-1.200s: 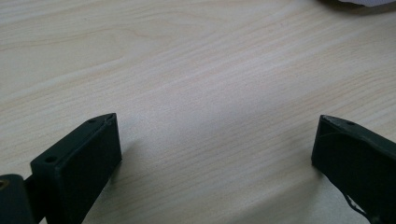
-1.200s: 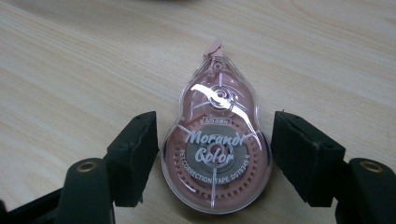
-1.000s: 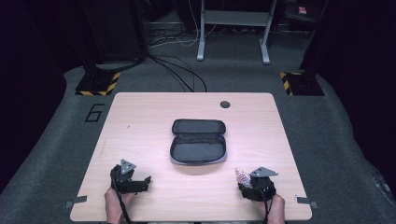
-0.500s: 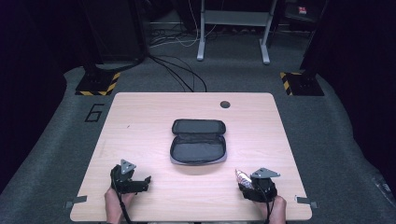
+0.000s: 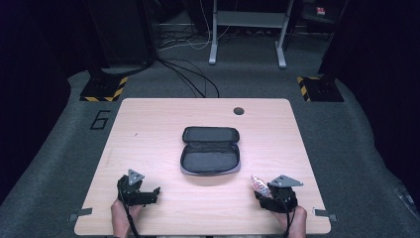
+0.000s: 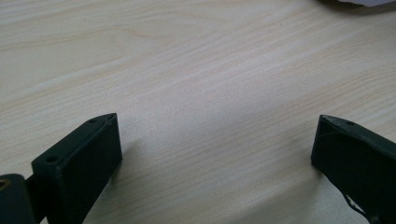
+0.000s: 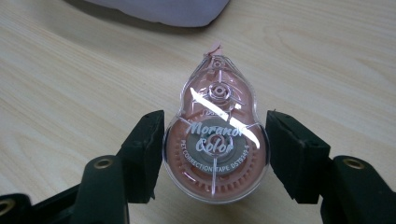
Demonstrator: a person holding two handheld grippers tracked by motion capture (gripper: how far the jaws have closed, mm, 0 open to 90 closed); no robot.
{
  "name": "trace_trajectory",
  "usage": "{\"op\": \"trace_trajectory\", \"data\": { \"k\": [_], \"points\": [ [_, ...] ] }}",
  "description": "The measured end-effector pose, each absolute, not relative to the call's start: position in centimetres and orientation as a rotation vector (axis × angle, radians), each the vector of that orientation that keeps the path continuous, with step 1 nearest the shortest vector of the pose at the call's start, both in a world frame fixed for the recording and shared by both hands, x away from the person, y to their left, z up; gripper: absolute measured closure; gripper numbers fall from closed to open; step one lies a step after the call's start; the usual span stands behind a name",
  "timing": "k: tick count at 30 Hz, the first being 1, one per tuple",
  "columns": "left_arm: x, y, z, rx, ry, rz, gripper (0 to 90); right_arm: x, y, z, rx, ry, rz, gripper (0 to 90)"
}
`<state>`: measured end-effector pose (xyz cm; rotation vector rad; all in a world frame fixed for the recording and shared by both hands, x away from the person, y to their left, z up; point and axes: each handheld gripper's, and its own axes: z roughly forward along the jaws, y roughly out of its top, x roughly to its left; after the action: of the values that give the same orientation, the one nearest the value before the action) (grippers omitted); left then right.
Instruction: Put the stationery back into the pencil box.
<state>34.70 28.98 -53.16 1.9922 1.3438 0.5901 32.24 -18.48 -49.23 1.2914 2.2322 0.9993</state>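
Observation:
A pink, clear-shelled correction tape dispenser (image 7: pixel 215 140) sits between the black jaws of my right gripper (image 7: pixel 215 149), which is shut on its round body, tip pointing away. From above, the dispenser (image 5: pixel 259 185) pokes out of the right gripper (image 5: pixel 265 192) near the table's front right. My left gripper (image 5: pixel 154 191) rests at the front left, open, its jaws wide apart over bare wood (image 6: pixel 215 140). An open dark zip case (image 5: pixel 210 150) lies in the middle of the table.
The light wooden table (image 5: pixel 148 124) has a round cable hole (image 5: pixel 238 110) near its far edge. Grey carpet, cables and stand feet with yellow-black stripes lie beyond. The case's pale edge (image 7: pixel 163 9) lies just ahead of the held dispenser.
The right gripper has shifted slightly toward the front edge with the dispenser in it. The left gripper and the case stay where they were.

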Motion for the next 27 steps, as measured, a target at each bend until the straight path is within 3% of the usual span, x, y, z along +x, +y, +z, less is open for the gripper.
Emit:
{"op": "trace_trajectory", "data": {
  "k": [27],
  "points": [
    [34.7, 29.1, -53.0, 2.014, 1.337, 0.579, 1.9, 34.8, -16.2, -44.2, 1.183, 2.245, 1.024, 39.2]
  ]
}}
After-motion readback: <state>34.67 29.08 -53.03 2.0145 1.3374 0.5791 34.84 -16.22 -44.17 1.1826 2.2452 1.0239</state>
